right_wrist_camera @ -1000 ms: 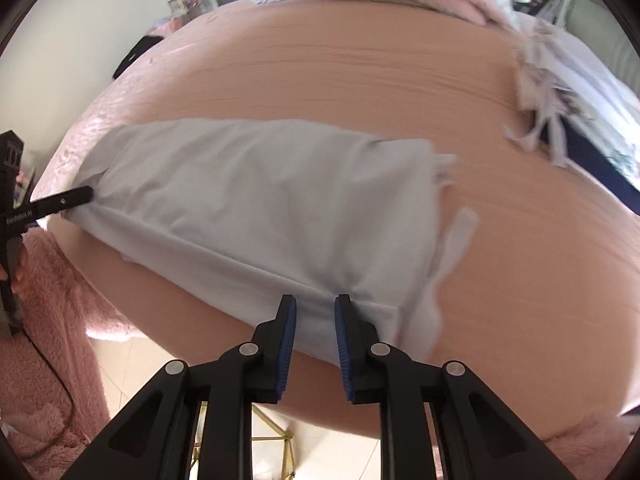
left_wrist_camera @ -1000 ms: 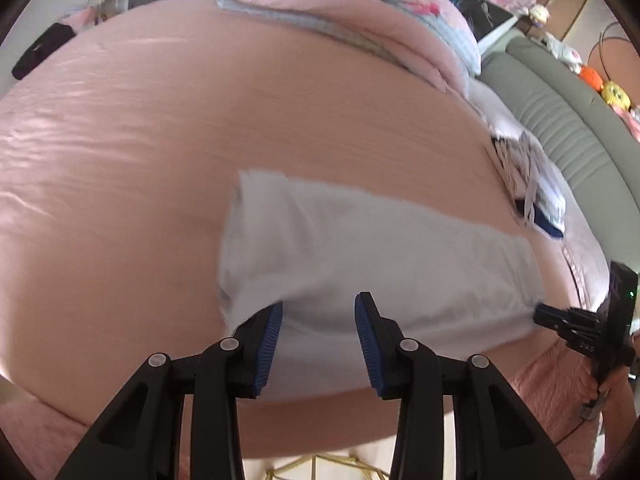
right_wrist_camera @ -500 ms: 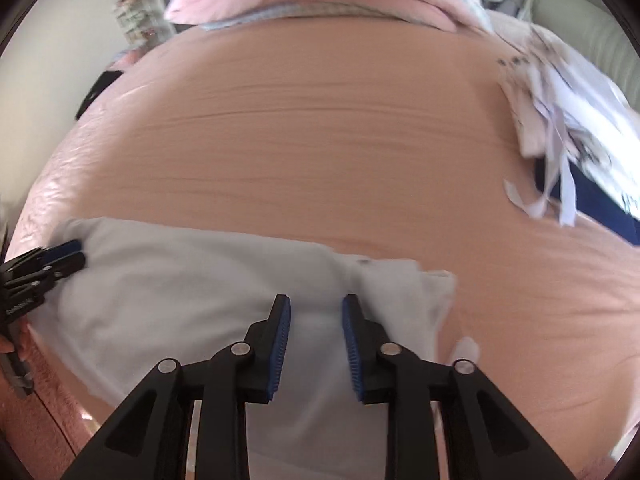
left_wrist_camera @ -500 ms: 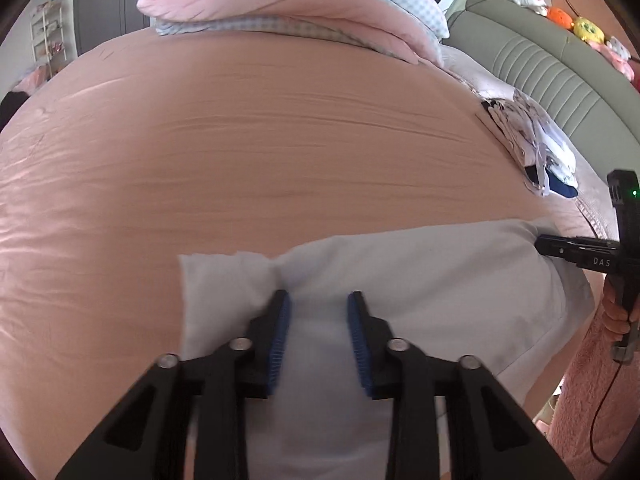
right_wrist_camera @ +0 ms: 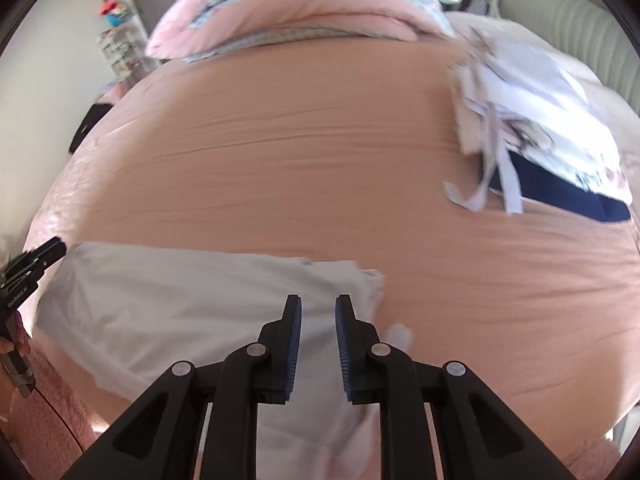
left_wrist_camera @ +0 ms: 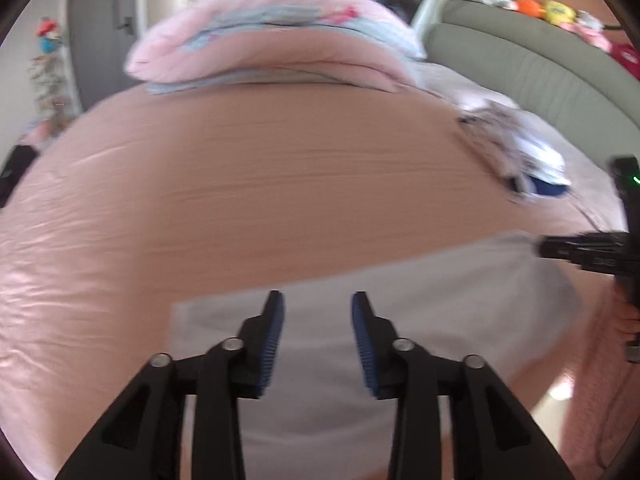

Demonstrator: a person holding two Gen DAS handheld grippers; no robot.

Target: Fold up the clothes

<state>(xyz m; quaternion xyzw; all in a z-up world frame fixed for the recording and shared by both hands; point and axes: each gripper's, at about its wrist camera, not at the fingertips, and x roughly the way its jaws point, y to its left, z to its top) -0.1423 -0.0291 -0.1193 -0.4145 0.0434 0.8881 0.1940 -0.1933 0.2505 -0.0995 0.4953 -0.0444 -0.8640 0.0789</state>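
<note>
The pale grey garment (left_wrist_camera: 400, 320) lies flat in a long band along the near edge of the bed (left_wrist_camera: 260, 184), folded lengthwise, one end under each gripper. The left gripper (left_wrist_camera: 318, 340) has just been opening: its fingers stand spread over the cloth with nothing pinched between them. The right gripper (right_wrist_camera: 318, 344) hangs over the other end, beside the bunched hem; its fingers (right_wrist_camera: 294, 344) sit close together with a narrow gap showing, and, the frame being blurred, I judge they pinch no cloth.

To do this step well, press the fresh fold flat before re-gripping, then take both layers at matching corners so the next fold lands square; the loose strip (right_wrist_camera: 400, 334) near the right end should be tucked in first.

The bed wears a smooth salmon-pink sheet. A folded pink quilt (left_wrist_camera: 272, 48) lies at the far side, a heap of white and navy clothes (right_wrist_camera: 552, 132) to the right, and a grey-green padded headboard (left_wrist_camera: 540, 68) behind, with soft toys (left_wrist_camera: 548, 6) on top.
</note>
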